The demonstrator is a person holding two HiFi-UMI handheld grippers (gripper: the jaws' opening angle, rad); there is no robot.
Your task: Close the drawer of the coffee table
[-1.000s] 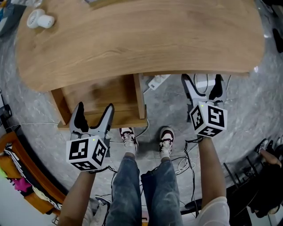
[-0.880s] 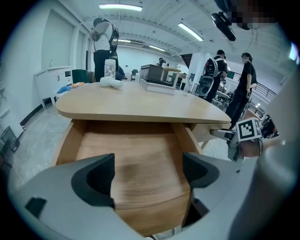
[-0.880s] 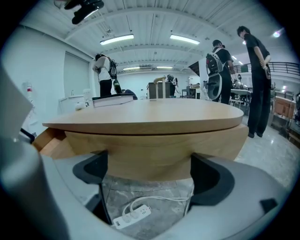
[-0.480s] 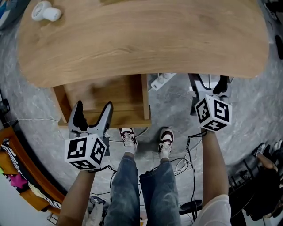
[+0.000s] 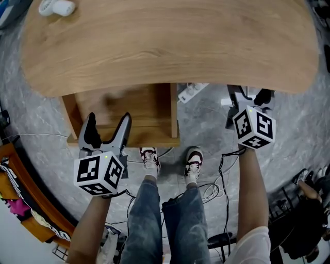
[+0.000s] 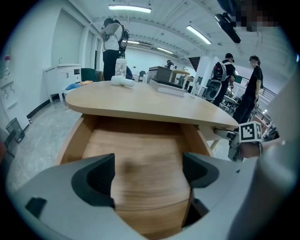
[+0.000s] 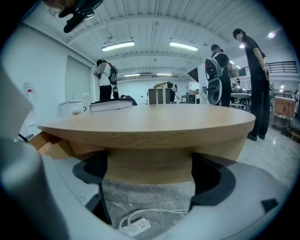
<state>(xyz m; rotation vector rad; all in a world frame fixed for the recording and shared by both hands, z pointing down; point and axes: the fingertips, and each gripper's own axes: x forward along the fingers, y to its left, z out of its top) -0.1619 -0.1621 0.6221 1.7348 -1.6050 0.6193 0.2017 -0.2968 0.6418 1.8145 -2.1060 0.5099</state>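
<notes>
Drawer (image 5: 124, 111) is open, sticking out toward the person from under the near-left edge of the coffee table (image 5: 165, 41). Left gripper (image 5: 109, 122) sits at the drawer's near front edge, jaws spread and grasping nothing; contact with the wood is unclear. Right gripper (image 5: 251, 97) is at the table's near-right edge, jaws spread and empty, over the floor near a white power strip (image 5: 190, 93).

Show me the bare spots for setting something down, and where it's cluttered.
The tabletop is bare across its near and middle span, up to the white object at its far left corner. The drawer is bare inside, between its side walls. Crowded: the floor right of the drawer, with the power strip and cables.
</notes>
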